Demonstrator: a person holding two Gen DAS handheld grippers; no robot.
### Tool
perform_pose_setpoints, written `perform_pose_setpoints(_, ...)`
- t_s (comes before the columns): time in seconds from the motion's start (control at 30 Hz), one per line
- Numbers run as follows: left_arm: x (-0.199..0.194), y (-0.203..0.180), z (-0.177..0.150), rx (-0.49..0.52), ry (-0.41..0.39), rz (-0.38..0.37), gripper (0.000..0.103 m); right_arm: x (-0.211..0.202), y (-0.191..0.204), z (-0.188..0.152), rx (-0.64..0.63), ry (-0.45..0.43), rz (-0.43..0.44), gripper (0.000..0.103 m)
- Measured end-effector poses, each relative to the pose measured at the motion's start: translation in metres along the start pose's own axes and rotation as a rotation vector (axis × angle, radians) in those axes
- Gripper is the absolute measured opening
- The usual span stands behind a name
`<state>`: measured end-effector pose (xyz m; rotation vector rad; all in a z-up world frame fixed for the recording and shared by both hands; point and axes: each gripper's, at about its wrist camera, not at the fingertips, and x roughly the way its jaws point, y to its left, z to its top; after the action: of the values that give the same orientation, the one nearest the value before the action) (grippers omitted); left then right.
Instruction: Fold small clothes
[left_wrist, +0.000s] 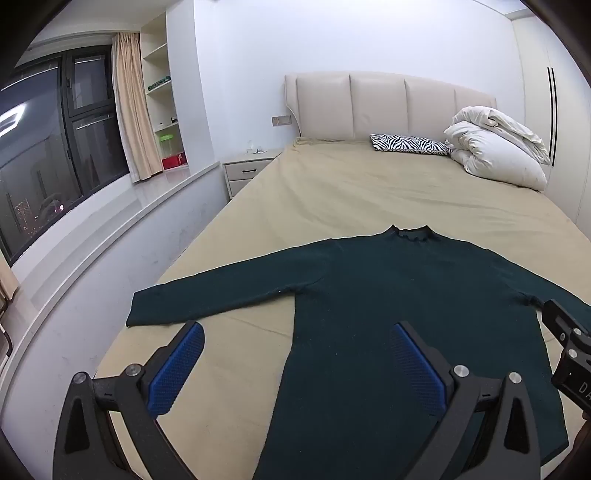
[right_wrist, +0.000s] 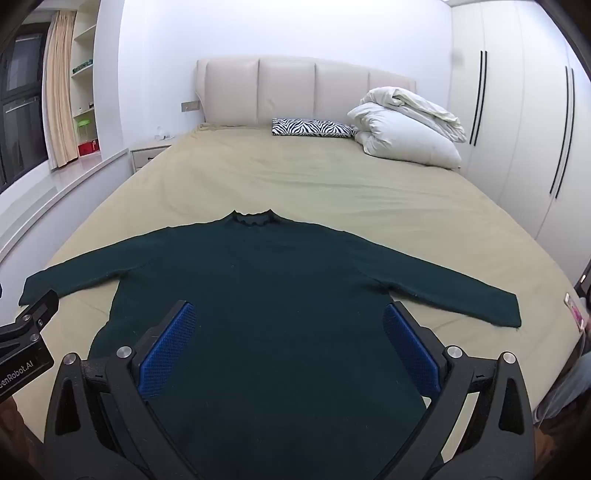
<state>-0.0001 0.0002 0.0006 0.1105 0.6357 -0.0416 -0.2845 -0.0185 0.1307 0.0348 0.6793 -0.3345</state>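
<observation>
I hold both tools low over the near edge of the bed (right_wrist: 332, 177), tipped downward. My left hand-held gripper (left_wrist: 295, 350) has its blue pads spread wide with nothing between them; the sweater's left side and a strip of bare sheet lie just under it. My right hand-held gripper (right_wrist: 290, 332) is spread just as wide and empty, hovering above the middle of the sweater (right_wrist: 266, 280).

Just beyond the fingers, the dark green sweater lies flat, front up. Its hem is nearest me and its collar points away. The left sleeve (left_wrist: 221, 299) stretches out past my left tool, and the right sleeve (right_wrist: 454, 295) runs out past my right one.

Further off are a zebra pillow (right_wrist: 312, 127) and a bundled duvet (right_wrist: 406, 125) by the headboard, well apart from the work.

As I judge it, the laying-out is done and no fold is made yet: sleeves, sides and the final halving all remain.
</observation>
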Motion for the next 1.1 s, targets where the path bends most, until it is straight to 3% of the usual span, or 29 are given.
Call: perform_pose_setpoints(1.1,-0.0006,-0.0016,-0.009,-0.009,0.013,0.012,0.103,0.0079,-0.0013,-0.0045,0.021,0.019,0.016,0.103)
